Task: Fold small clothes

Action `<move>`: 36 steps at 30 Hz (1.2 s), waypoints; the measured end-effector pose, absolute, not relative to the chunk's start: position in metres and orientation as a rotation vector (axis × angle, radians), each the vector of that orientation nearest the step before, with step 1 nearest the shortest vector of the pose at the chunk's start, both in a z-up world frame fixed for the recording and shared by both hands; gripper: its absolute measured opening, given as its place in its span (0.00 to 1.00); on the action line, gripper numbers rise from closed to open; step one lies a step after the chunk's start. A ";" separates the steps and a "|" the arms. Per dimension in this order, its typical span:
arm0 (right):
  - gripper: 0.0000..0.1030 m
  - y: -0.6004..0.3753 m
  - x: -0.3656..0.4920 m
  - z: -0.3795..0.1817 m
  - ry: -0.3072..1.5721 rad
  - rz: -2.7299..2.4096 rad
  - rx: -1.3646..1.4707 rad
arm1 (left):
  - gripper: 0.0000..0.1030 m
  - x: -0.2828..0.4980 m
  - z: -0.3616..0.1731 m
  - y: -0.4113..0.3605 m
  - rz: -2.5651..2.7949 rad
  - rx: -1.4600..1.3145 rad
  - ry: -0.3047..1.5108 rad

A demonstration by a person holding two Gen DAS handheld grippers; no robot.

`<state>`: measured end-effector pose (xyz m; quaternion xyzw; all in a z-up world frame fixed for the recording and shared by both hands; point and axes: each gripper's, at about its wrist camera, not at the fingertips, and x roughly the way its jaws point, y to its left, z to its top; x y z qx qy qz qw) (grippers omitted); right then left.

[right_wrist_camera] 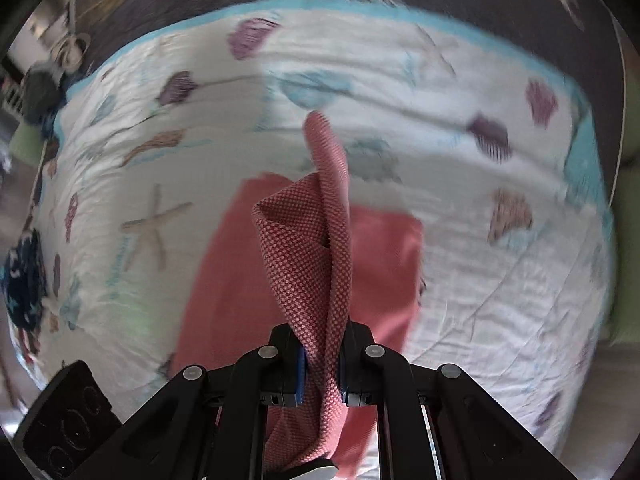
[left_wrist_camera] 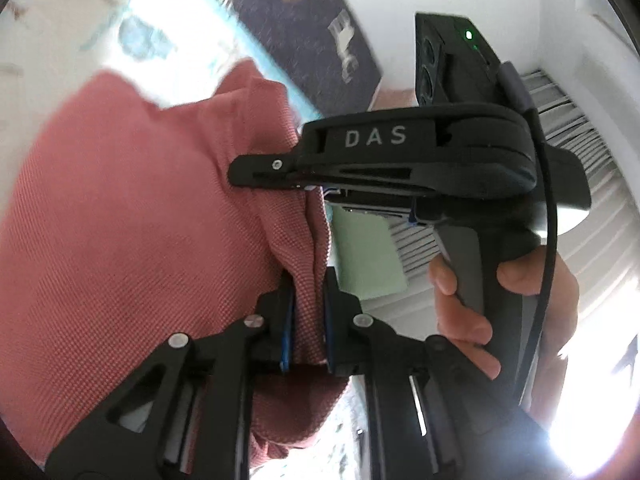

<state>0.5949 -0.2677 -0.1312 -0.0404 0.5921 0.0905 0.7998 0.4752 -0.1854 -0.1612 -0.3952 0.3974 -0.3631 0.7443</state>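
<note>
A small red-and-white woven garment (left_wrist_camera: 132, 240) hangs lifted between both grippers. My left gripper (left_wrist_camera: 308, 320) is shut on a bunched edge of it, blue pads pressing the cloth. My right gripper (right_wrist_camera: 322, 364) is shut on another edge; the cloth twists up between its pads, and the rest of the garment (right_wrist_camera: 240, 272) hangs blurred below, over the bed. In the left wrist view the right gripper (left_wrist_camera: 256, 174) shows side-on, its closed tips on the same garment, held by a hand (left_wrist_camera: 500, 292).
A white quilt (right_wrist_camera: 460, 288) with seashell and starfish prints and a turquoise border covers the bed. A dark patterned garment (right_wrist_camera: 24, 280) lies at its left edge. A dark rug (left_wrist_camera: 304, 20) lies beyond. White louvred slats (left_wrist_camera: 568, 128) are at right.
</note>
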 end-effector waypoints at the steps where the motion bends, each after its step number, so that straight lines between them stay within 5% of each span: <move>1: 0.10 -0.282 0.597 -0.145 1.287 0.199 -0.039 | 0.19 0.477 -0.170 -0.193 -0.791 -0.860 0.898; 2: 0.11 -0.291 0.598 -0.158 1.300 0.202 -0.005 | 0.23 0.478 -0.181 -0.200 -0.785 -0.857 0.941; 4: 0.14 -0.307 0.601 -0.179 1.324 0.209 0.051 | 0.50 0.483 -0.194 -0.215 -0.818 -0.823 1.050; 8: 0.32 -0.328 0.595 -0.202 1.326 0.200 0.093 | 0.56 0.482 -0.176 -0.224 -0.865 -0.632 1.155; 9: 0.34 -0.331 0.592 -0.197 1.311 0.200 0.106 | 0.66 0.481 -0.167 -0.217 -0.881 -0.628 1.175; 10: 0.48 -0.335 0.589 -0.189 1.293 0.177 0.101 | 0.79 0.480 -0.162 -0.212 -0.897 -0.633 1.181; 11: 0.52 -0.338 0.585 -0.178 1.261 0.119 0.053 | 0.82 0.477 -0.152 -0.201 -0.939 -0.648 1.177; 14: 0.52 -0.342 0.566 -0.144 1.147 -0.089 -0.167 | 0.83 0.465 -0.130 -0.175 -1.014 -0.660 1.129; 19: 0.52 -0.349 0.513 -0.107 1.022 0.140 0.090 | 0.83 0.468 -0.114 -0.134 -0.930 -0.595 1.014; 26: 0.48 -0.315 0.472 -0.172 1.057 0.499 0.188 | 0.81 0.485 -0.192 -0.108 -0.866 -0.794 1.130; 29: 0.48 -0.311 0.458 -0.171 0.941 0.535 0.167 | 0.80 0.482 -0.194 -0.111 -0.889 -0.817 1.098; 36: 0.41 -0.301 0.443 -0.201 1.059 0.372 -0.199 | 0.80 0.473 -0.183 -0.121 -0.866 -0.724 1.092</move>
